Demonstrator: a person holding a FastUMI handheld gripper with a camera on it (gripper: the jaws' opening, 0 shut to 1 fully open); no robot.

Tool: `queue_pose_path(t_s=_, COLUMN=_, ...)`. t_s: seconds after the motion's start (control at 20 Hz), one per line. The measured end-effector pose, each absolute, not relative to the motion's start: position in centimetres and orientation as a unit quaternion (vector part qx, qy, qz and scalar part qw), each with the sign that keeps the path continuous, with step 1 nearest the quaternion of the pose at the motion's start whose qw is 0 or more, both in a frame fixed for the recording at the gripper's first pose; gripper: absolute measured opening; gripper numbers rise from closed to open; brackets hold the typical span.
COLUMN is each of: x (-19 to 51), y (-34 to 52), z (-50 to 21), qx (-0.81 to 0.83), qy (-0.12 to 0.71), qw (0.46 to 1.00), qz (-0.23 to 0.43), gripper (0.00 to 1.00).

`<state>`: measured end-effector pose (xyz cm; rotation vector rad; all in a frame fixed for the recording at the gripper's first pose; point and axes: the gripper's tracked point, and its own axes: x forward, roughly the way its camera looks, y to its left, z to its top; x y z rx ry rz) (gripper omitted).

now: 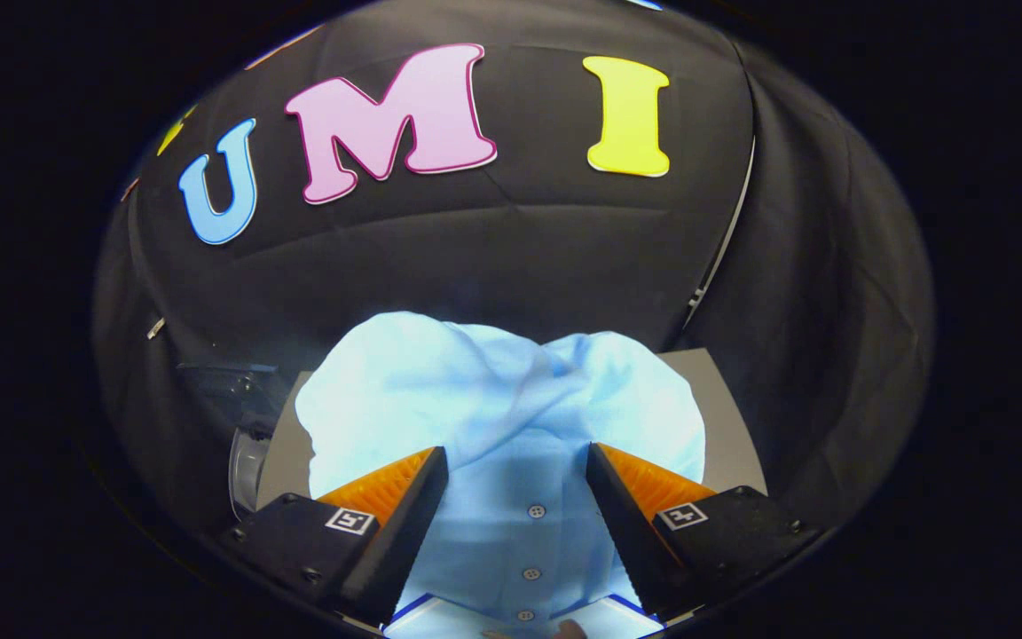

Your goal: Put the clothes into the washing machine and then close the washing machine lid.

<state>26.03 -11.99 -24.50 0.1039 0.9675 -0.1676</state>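
Shirt [493, 417], pale blue, lies bunched on the grey counter [724, 399] directly ahead of the tool [517, 457], its button placket running lengthwise between wide-spread fingers.

Camera rides the gripper [517, 461], facing forward, close above shirt [493, 399]

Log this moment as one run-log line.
gripper: jaws open, either side of shirt | light blue shirt: bunched on grey surface, button strip between jaws | washer lid: not judged

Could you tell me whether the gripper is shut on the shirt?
No, the gripper stands open, its fingers apart over the light blue shirt.
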Motion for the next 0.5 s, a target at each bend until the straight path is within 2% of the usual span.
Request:
queue_pose_path(t_s=0.35, x=25.9, y=-11.6, z=-25.0, qx=0.031, qy=0.481, qw=0.873, qz=-0.073, gripper=0.97)
queue_pose_path(t_s=0.5, x=26.1, y=-10.4, z=-24.9, qx=0.035, qy=0.48, qw=0.875, qz=-0.048, gripper=0.32)
